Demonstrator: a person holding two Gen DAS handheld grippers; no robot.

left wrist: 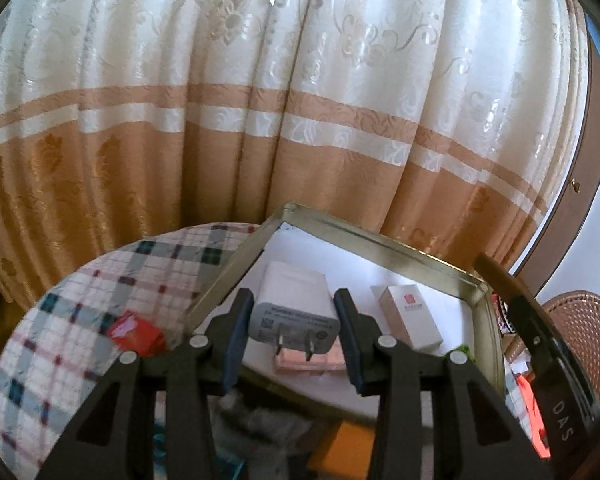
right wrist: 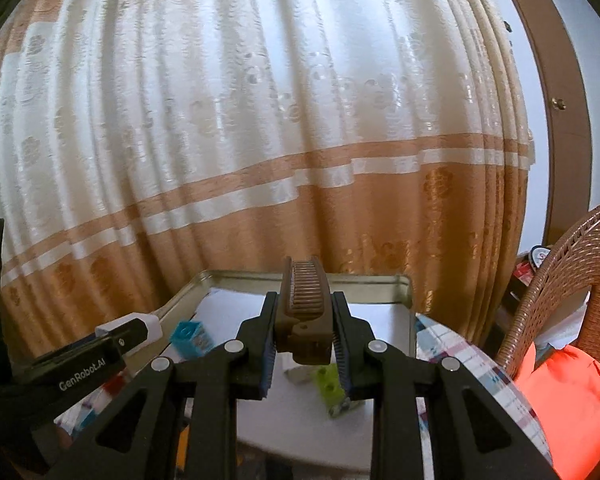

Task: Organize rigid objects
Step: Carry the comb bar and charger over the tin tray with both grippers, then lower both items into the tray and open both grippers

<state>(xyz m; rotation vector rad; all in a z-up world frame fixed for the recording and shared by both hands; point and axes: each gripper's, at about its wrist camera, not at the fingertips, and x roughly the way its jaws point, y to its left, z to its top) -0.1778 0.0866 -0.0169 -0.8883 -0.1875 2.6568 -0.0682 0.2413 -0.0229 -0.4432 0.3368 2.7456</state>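
My left gripper [left wrist: 294, 308] is shut on a white plug-in charger [left wrist: 296, 300], its two prongs facing the camera. It hangs over a shallow metal tin [left wrist: 236, 264] lined in white. In the tin lie a small white box with a red mark [left wrist: 410, 318] and a pink flat piece [left wrist: 312, 362]. My right gripper [right wrist: 304, 308] is shut on a brown toothed hair clip [right wrist: 306, 304] above the same tin [right wrist: 380, 280]. A blue block [right wrist: 192, 338] and a green block [right wrist: 332, 384] lie in it. The left gripper [right wrist: 140, 330] shows at the left with the charger [right wrist: 154, 324].
The tin rests on a round table under a plaid cloth [left wrist: 100, 292], where a red packet [left wrist: 136, 332] lies. A cream and tan curtain [right wrist: 260, 140] hangs close behind. A wicker chair [right wrist: 560, 264] holding orange fabric [right wrist: 572, 404] stands at the right.
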